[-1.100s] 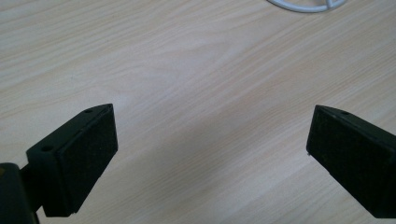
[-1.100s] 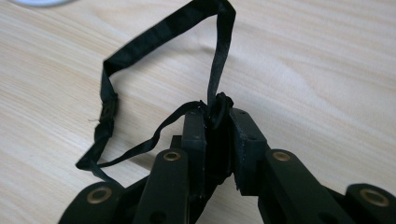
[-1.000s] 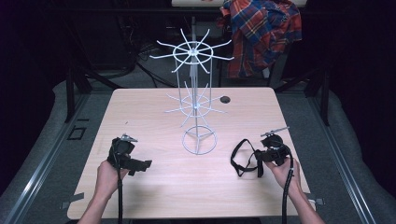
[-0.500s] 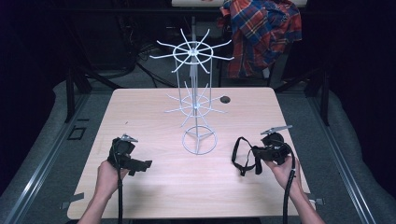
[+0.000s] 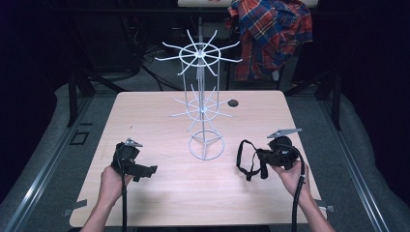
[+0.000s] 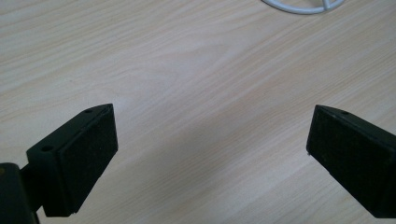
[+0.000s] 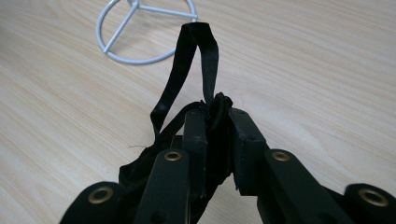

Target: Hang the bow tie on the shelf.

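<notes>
Table (image 5: 159, 193): I see a light wood-grain top, square-cornered.
Wire rack (image 5: 203, 104): its white ring base stands on the surface near the middle.
Dark disc (image 5: 233, 102): I see it lying near the far edge, right of the rack.

My left gripper (image 5: 145, 170) is a black unit with a small grey three-cornered plate on top and a black cable trailing back along the forearm. Its two fingers (image 6: 79, 149) are blocky black wedges, each with a flat, finely textured pad and small screw holes in the outer face. My right gripper (image 5: 256, 157) is black as well, carrying a grey plate and a black cable. Its linkage bars are fitted with brass-coloured rivets. My forearms are bare, without sleeves.
</notes>
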